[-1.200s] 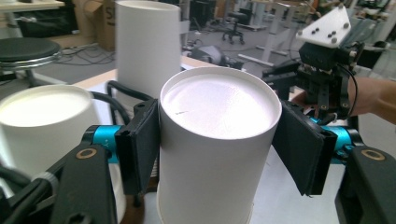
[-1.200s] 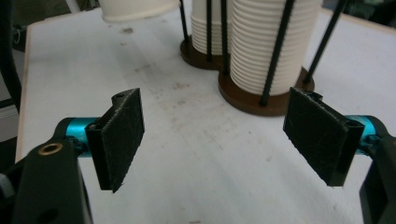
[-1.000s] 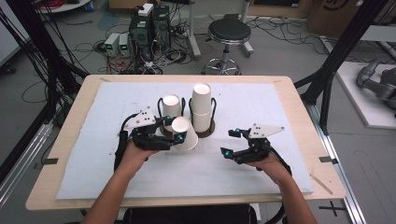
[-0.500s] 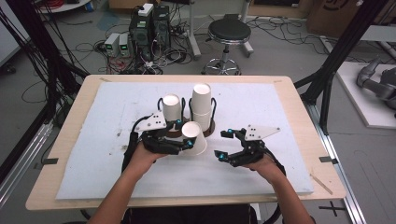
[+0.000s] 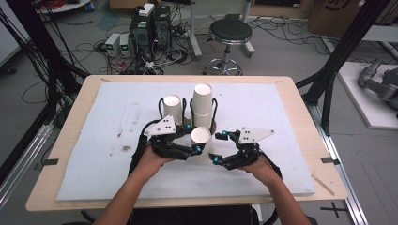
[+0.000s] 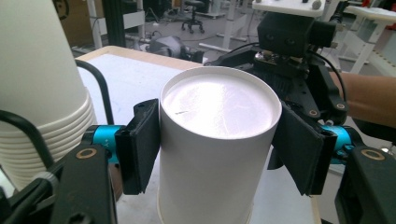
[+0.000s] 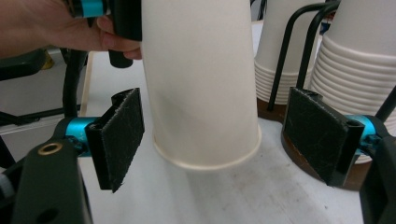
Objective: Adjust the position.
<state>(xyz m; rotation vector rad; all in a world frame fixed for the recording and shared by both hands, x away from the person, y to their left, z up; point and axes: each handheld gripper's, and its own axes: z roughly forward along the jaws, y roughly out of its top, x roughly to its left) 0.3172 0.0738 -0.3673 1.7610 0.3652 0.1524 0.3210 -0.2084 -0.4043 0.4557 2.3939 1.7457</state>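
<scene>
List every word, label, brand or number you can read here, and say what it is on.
No text can be read.
The held paper cup is plain white, as are the stacked cups.
The cardboard box behind the table carries a dark mark, too blurred to read.

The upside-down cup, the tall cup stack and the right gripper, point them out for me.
Cup (image 6: 219, 105): left gripper view, on its upturned base.
Tall stack (image 5: 202, 101): high view, on the top cup's side wall.
Right gripper (image 7: 212, 135): right gripper view, midway between its open pads.
</scene>
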